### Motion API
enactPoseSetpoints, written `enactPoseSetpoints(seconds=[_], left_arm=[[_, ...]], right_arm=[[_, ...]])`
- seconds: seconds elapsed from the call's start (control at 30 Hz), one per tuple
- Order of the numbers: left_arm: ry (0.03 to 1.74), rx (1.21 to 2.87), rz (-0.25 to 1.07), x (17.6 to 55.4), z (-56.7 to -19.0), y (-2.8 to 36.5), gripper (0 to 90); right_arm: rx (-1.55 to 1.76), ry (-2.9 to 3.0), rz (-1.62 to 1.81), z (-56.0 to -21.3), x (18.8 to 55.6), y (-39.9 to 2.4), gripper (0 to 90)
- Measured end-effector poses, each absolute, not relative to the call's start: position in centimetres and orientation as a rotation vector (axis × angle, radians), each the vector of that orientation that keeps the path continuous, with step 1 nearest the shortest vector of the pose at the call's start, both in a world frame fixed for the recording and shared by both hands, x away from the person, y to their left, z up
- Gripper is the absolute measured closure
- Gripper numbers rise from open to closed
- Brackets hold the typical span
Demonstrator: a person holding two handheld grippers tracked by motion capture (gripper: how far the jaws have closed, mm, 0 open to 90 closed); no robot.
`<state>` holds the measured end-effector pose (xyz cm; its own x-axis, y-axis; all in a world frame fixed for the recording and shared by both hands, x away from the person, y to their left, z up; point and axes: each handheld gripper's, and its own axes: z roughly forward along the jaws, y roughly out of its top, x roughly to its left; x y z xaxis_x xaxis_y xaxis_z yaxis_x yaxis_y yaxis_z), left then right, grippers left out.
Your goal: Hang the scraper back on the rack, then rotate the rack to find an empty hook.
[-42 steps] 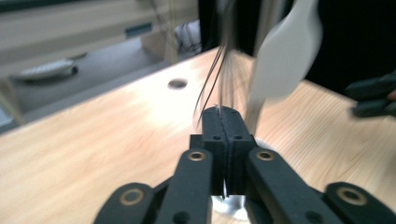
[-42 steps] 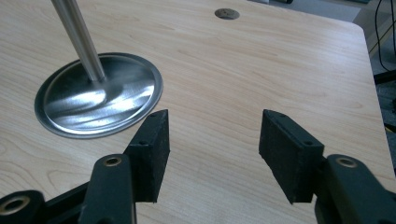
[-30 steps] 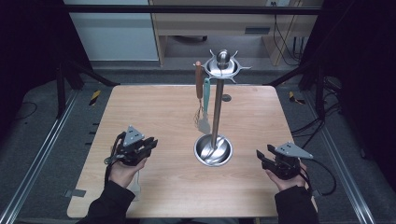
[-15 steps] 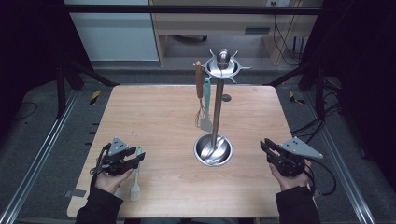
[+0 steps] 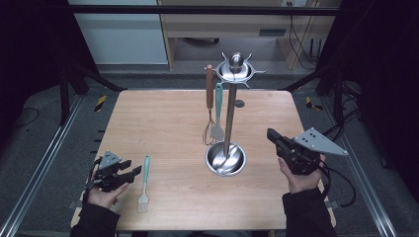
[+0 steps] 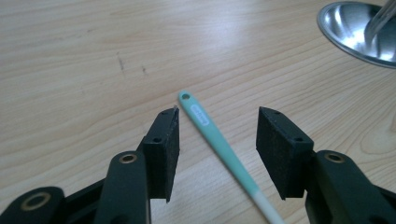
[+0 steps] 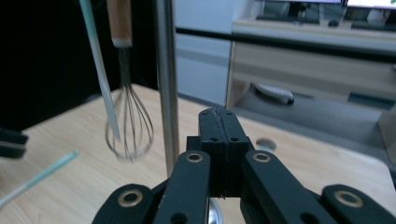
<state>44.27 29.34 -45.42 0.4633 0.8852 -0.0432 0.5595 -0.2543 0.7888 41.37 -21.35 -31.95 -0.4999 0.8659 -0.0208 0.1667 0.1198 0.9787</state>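
— How was the worktop (image 5: 163, 113) just then?
— The brush (image 5: 144, 183) lay flat on it; my left tongs (image 6: 217, 140) had just spread off its handle.
— And the right tongs (image 7: 218, 122)?
— Pressed together, empty, near the rack (image 5: 229, 118). I judged the brush set down.

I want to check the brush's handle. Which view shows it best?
The left gripper view: the teal brush handle lies close up between the open left tool. The high view shows it whole but small; the right gripper view shows a blurred tip.

brush (image 5: 144, 183) on table (image 5: 163, 118), left of stand (image 5: 226, 157)
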Motion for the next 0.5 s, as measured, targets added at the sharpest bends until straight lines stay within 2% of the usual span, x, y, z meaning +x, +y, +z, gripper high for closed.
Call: enactPoseSetpoints(seconds=[0.5], left_arm=[[1.282, 1.948, 0.566, 44.3, -45.8, 29.5, 40.0]], right_arm=[[0.91, 1.65, 1.547, -24.7, 42.7, -18.3, 90.0]])
